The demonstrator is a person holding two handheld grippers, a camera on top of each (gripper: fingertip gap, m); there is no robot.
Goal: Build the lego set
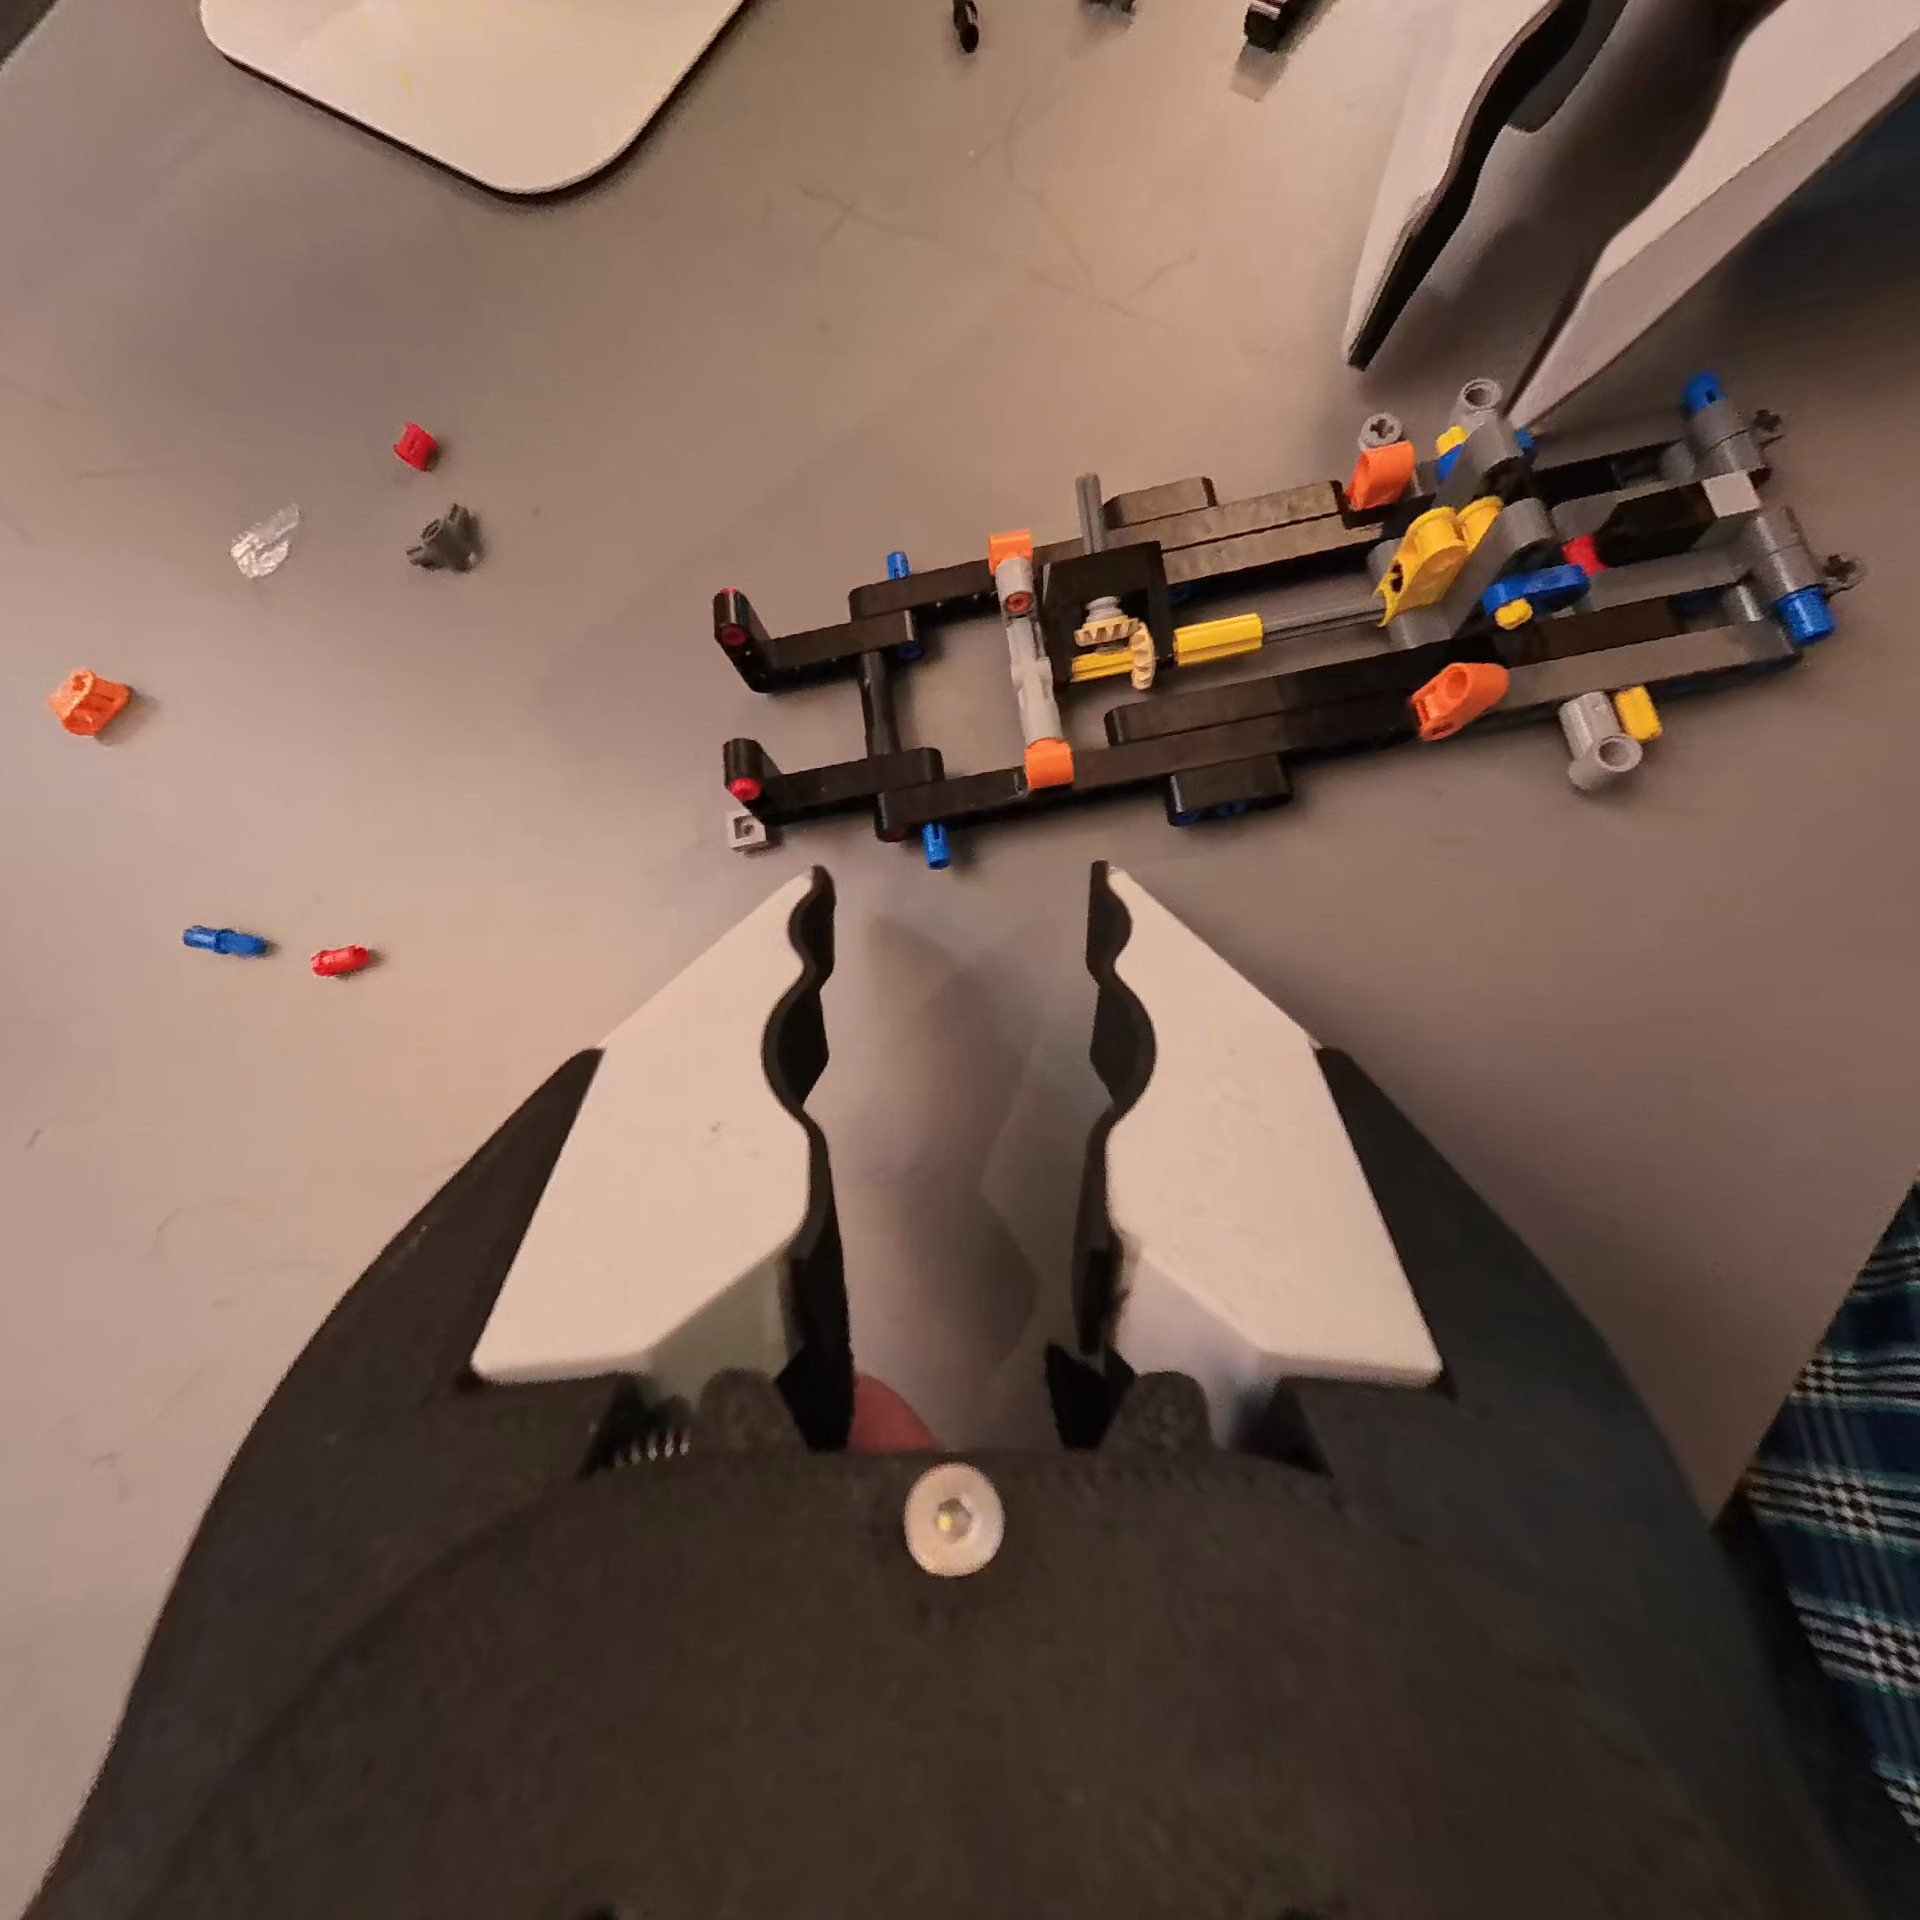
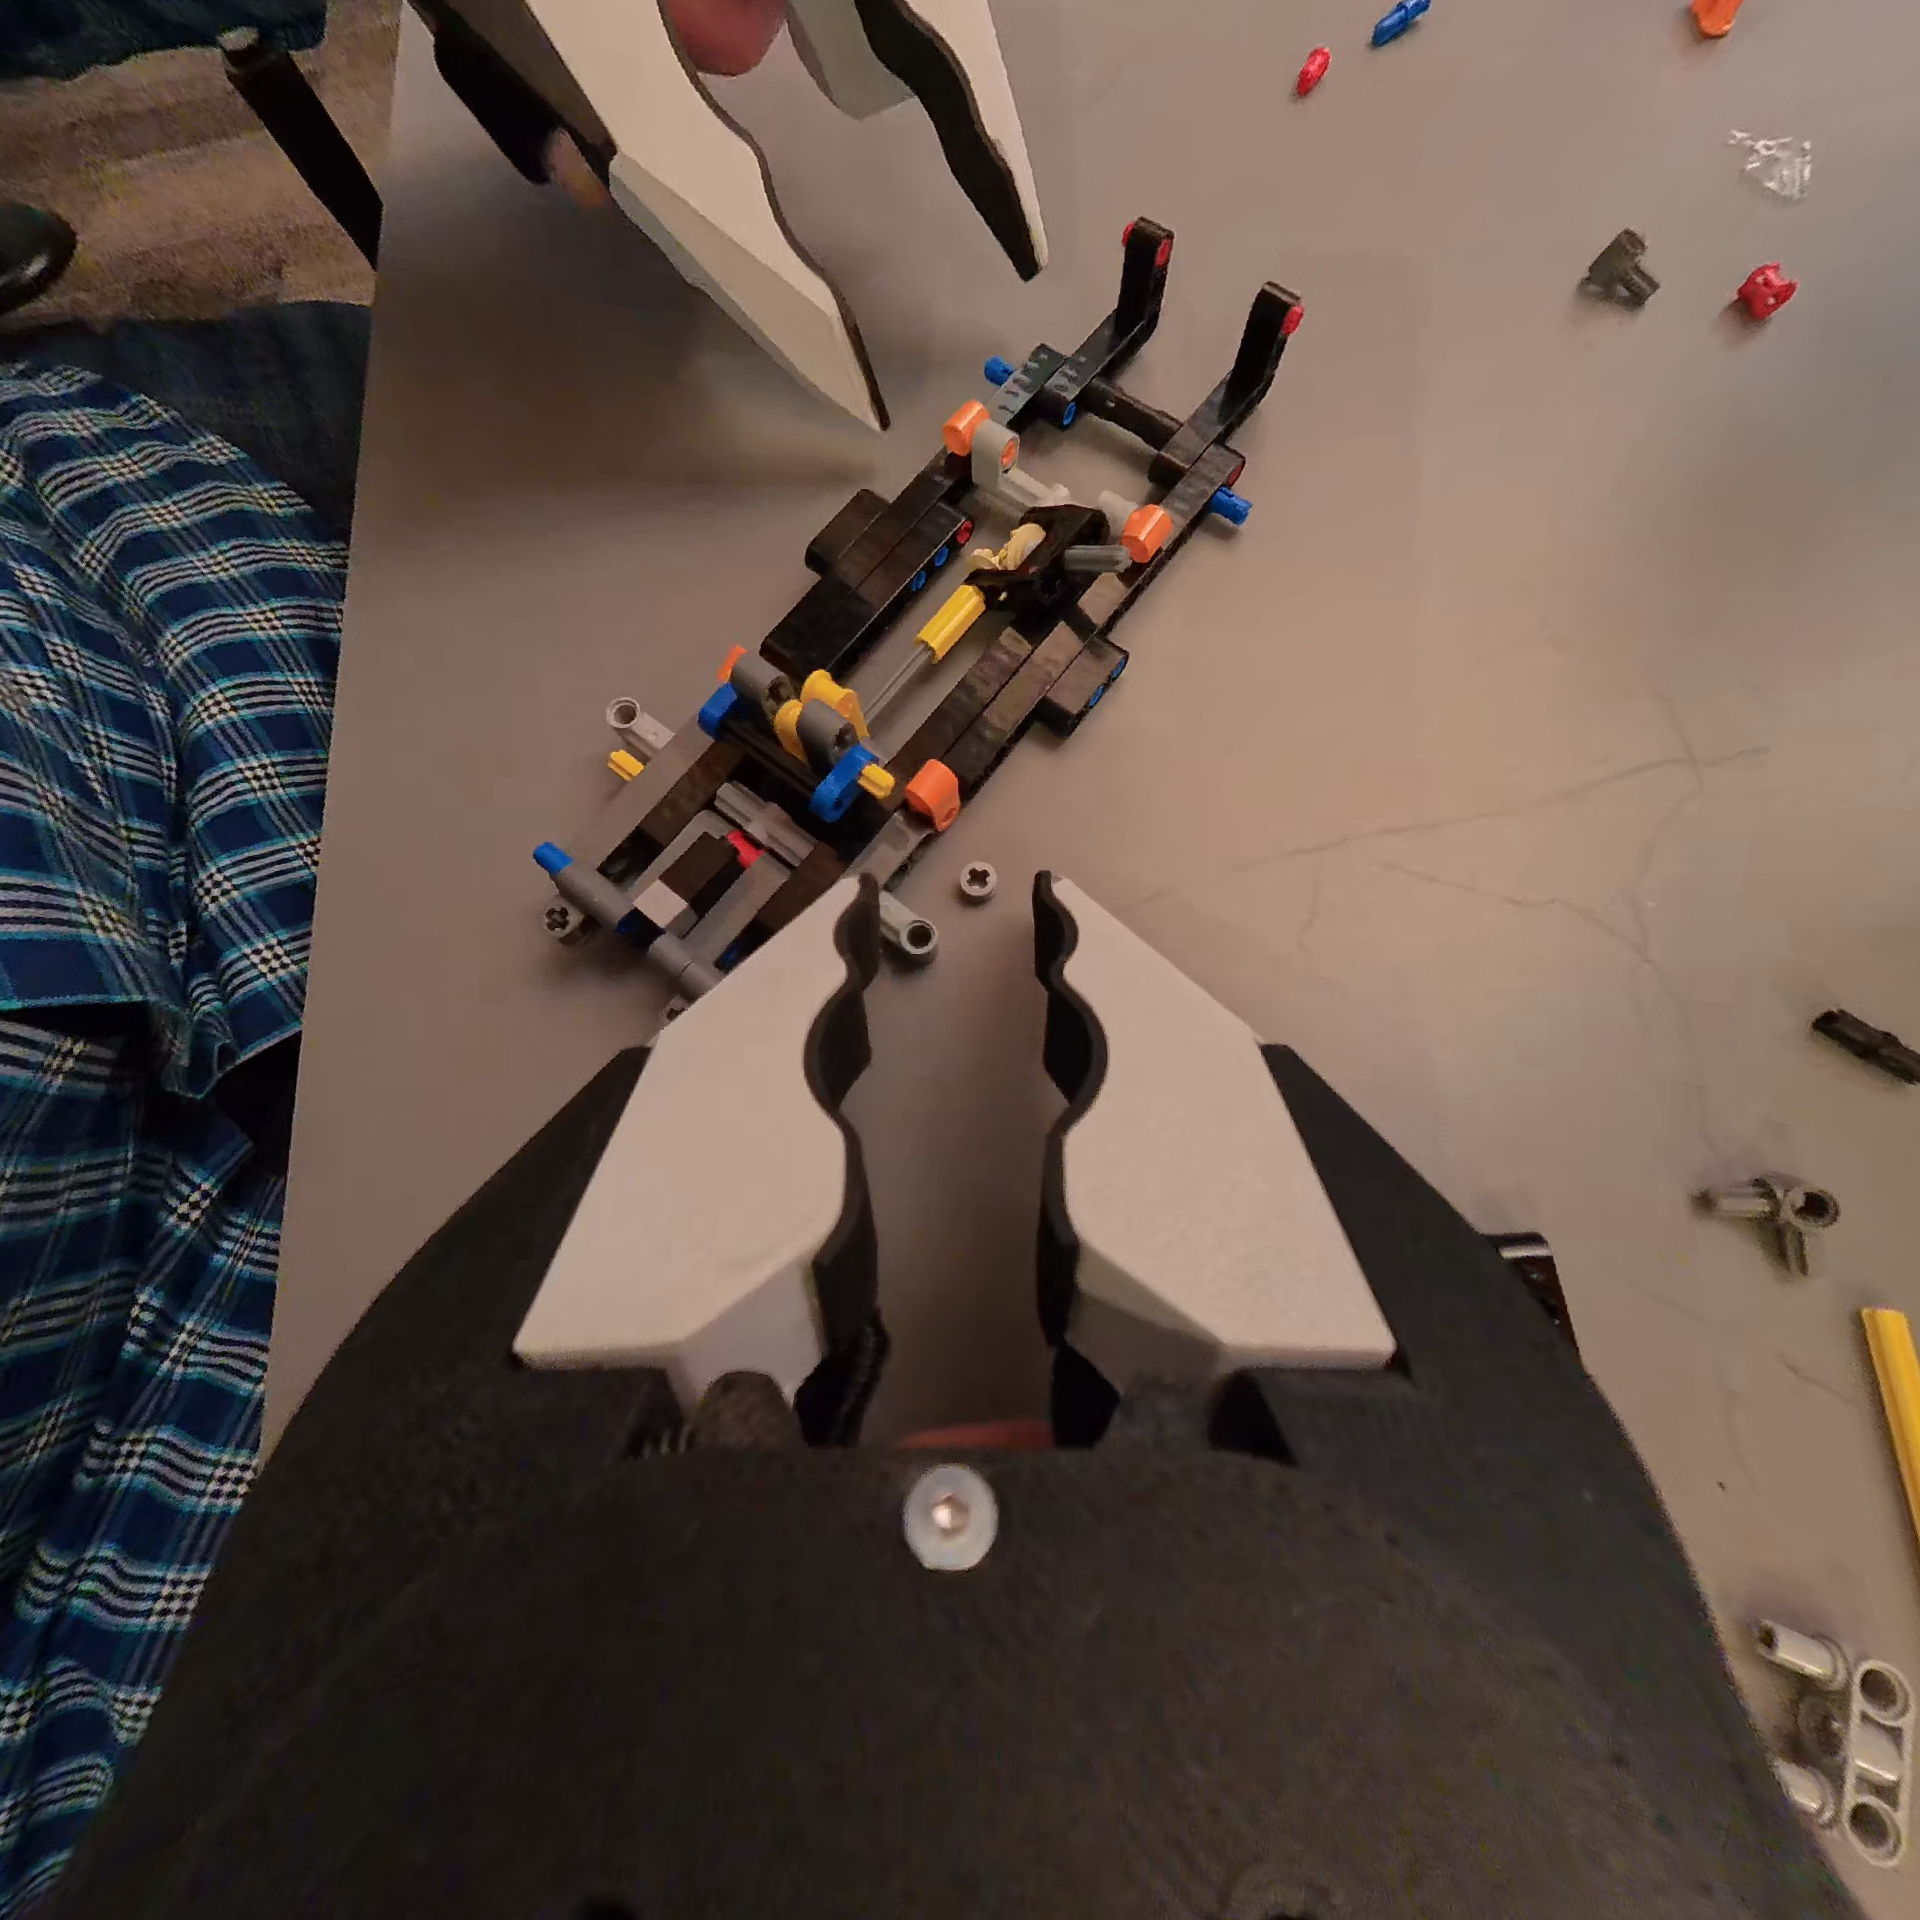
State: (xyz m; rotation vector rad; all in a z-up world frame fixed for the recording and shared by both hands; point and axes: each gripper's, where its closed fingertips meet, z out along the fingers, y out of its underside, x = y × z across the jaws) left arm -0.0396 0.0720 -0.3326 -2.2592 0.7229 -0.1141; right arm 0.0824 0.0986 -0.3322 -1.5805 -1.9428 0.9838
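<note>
A partly built lego chassis [image 1: 1278, 623], black beams with orange, yellow, blue and grey parts, lies flat on the grey table [image 1: 727, 364]. It also shows in the right wrist view [image 2: 935, 634]. My left gripper [image 1: 961, 883] is open and empty, its tips just short of the chassis's near side. My right gripper [image 2: 951, 888] is open and empty at the chassis's grey end, its left fingertip [image 2: 831, 914] over the frame's corner. A grey bush [image 2: 978, 881] and a grey pin connector [image 2: 912, 932] lie between its tips. The right gripper also shows in the left wrist view [image 1: 1455, 384].
Loose pieces lie left of the chassis: red bush [image 1: 415, 447], clear piece [image 1: 265, 540], dark grey connector [image 1: 449, 538], orange piece [image 1: 88, 701], blue pin [image 1: 223, 940], red pin [image 1: 340, 959]. A white board [image 1: 468, 73] lies at the back. Grey connectors [image 2: 1844, 1725], a yellow rod [image 2: 1896, 1403] and a black piece [image 2: 1870, 1044] lie right. A plaid sleeve [image 2: 125, 831] is at the table edge. One gripper's finger ends stand about 12 cm off the other's.
</note>
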